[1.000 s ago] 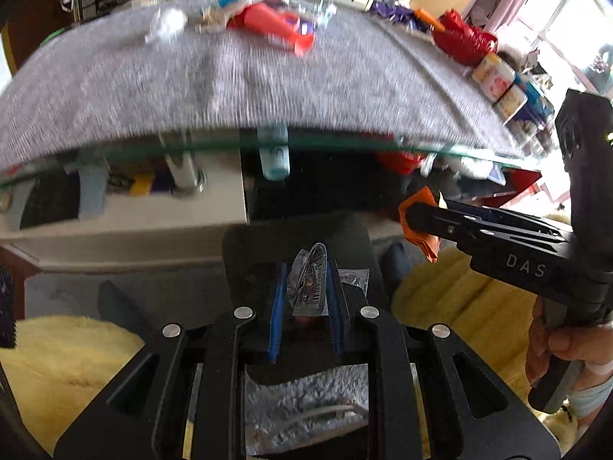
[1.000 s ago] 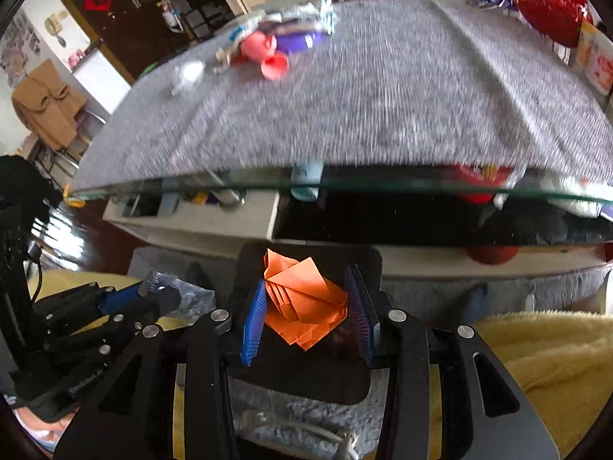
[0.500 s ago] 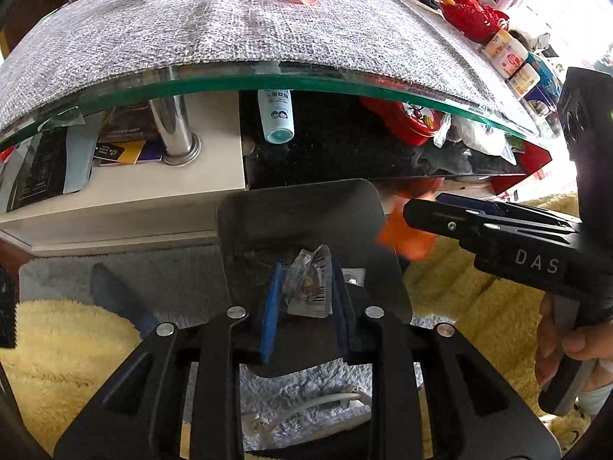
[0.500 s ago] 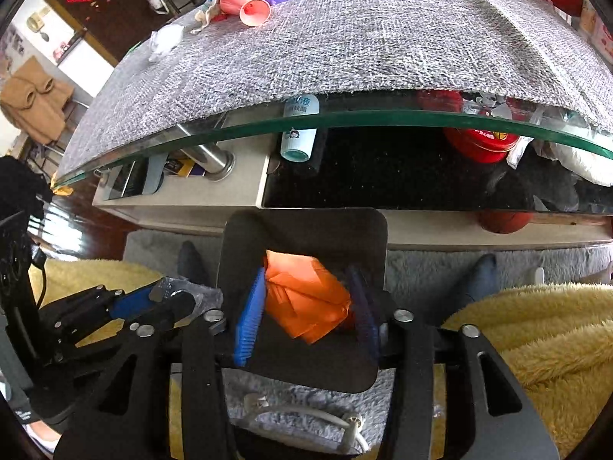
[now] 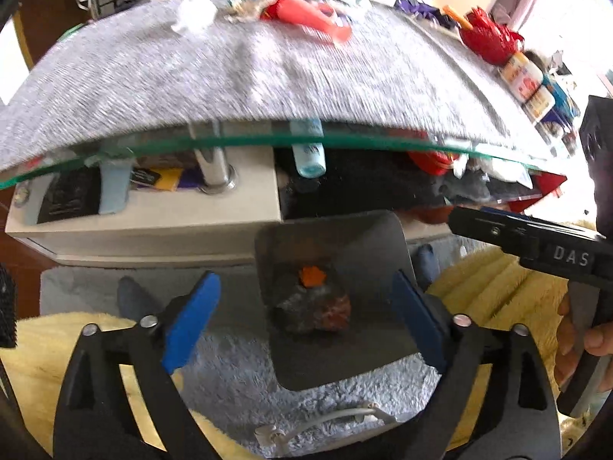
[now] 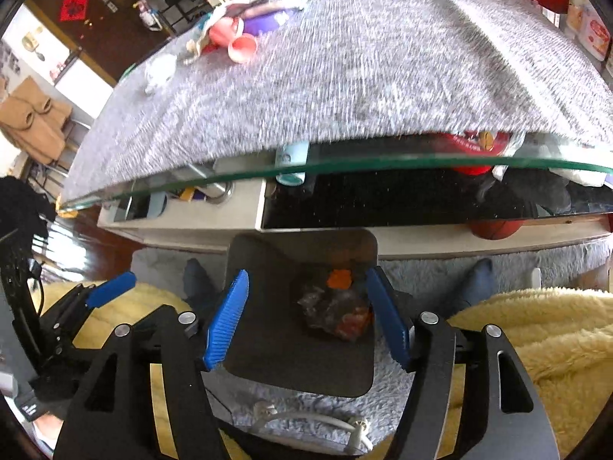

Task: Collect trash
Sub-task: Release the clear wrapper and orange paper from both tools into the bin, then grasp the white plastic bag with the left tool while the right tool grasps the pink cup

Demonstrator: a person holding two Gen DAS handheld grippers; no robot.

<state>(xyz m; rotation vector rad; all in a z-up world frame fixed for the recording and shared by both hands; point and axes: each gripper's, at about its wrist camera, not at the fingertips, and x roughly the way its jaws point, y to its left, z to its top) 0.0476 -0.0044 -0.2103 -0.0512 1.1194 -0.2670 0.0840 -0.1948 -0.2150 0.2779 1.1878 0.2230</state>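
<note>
A dark grey bin (image 5: 329, 230) (image 6: 302, 237) stands on the rug below both grippers. In it lie a crumpled clear wrapper (image 5: 312, 312) (image 6: 331, 314) and a small orange paper (image 5: 312, 276) (image 6: 339, 278). My left gripper (image 5: 304, 320) hangs over the bin with its jaws opening wide and nothing between the blue pads. My right gripper (image 6: 306, 318) is also over the bin, jaws opening, pads clear of the trash below. On the table's far side lie pink cups (image 6: 237, 40), a white tissue (image 5: 193, 15) and wrappers.
A glass table edge (image 5: 268, 140) under a grey cloth (image 6: 364, 76) juts out above the bin. The lower shelf holds a pale blue bottle (image 5: 308, 153) and clutter. A white cable (image 6: 306, 418) lies on the grey rug. Yellow fleece (image 6: 536, 329) flanks the bin.
Both grippers have opened. The wrapper has left the left pads and the orange paper the right pads; both now lie in the bin.
</note>
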